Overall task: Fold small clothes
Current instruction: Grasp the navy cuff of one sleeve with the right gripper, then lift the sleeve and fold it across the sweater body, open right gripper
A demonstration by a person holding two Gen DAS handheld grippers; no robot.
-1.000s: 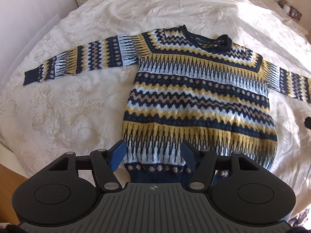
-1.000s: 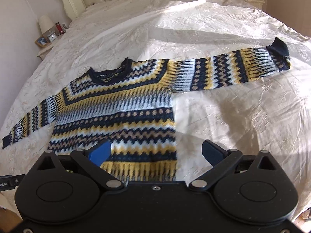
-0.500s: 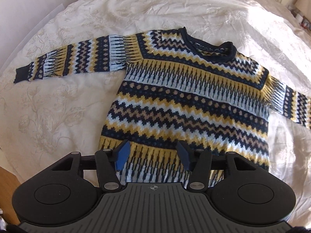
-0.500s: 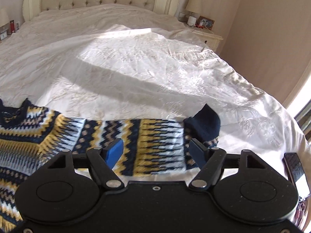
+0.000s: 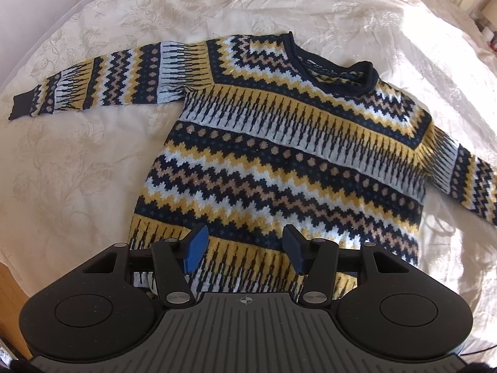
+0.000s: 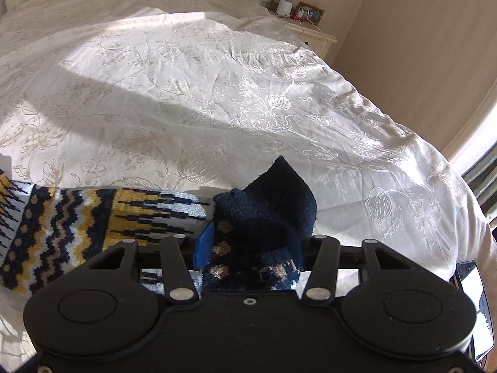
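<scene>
A knitted sweater with navy, yellow and white zigzag bands lies flat, front up, on a white bed, both sleeves spread out. My left gripper hovers open over the sweater's lower hem, with nothing between its fingers. In the right wrist view the sweater's right sleeve runs in from the left and ends in a rumpled navy cuff. My right gripper is open with one blue pad on each side of that cuff. Whether the pads press the fabric I cannot tell.
The embroidered bedspread stretches far beyond the sweater. A nightstand with a lamp and small items stands at the bed's far right corner. A phone lies at the bed's right edge. Wooden floor shows at lower left.
My right gripper has swung right along the sleeve to the navy cuff and its fingers have narrowed around it. My left gripper has moved forward over the hem.
</scene>
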